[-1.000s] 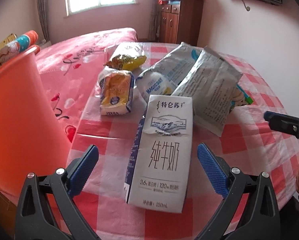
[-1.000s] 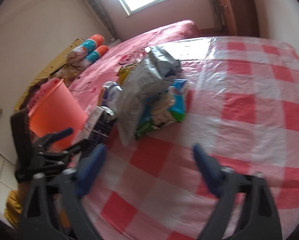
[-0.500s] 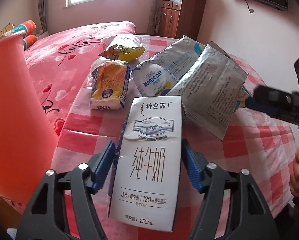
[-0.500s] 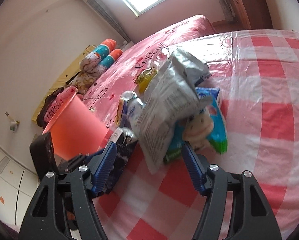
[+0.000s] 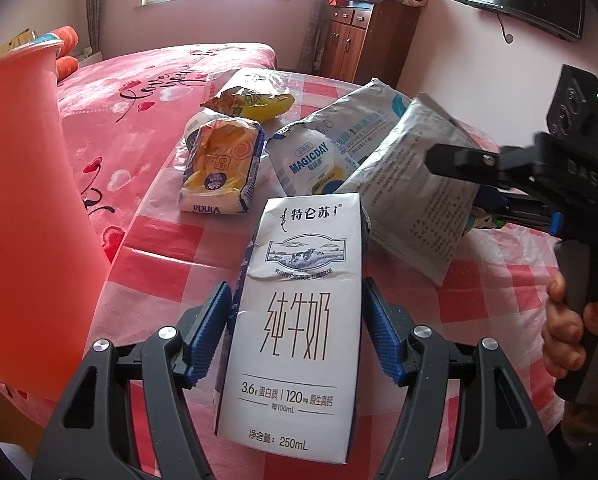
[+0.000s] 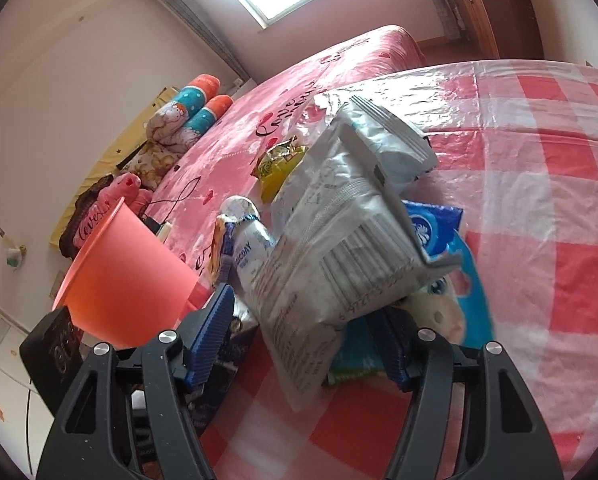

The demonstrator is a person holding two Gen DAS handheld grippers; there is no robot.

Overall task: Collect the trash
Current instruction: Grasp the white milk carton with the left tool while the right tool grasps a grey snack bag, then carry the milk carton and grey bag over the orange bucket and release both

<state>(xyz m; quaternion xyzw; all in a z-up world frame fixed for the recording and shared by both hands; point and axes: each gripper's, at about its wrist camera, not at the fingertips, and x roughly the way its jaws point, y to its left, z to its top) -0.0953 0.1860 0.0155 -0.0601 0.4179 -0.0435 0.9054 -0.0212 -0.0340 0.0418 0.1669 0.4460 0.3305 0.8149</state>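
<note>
My left gripper [image 5: 297,336] is shut on a white 250 mL milk carton [image 5: 299,320] that stands upright at the near edge of the red-checked table [image 5: 499,292]. Behind it lie a silver foil bag [image 5: 415,196], a Magicday pouch [image 5: 311,164], a yellow Vinda tissue pack [image 5: 223,172] and a yellow snack wrapper [image 5: 247,100]. In the right wrist view my right gripper [image 6: 305,336] has its jaws around the lower end of the silver foil bag [image 6: 339,248]; a blue cartoon packet [image 6: 447,280] lies under it. Whether the pads press the bag is not clear.
An orange plastic bin stands at the table's left edge [image 5: 23,200] and shows in the right wrist view [image 6: 127,272]. A pink bed [image 5: 159,80] lies beyond the table. A wooden cabinet [image 5: 363,44] stands at the far wall.
My left gripper moved forward and closed on the milk carton. My right gripper came in from the right, narrowed, and now straddles the silver foil bag.
</note>
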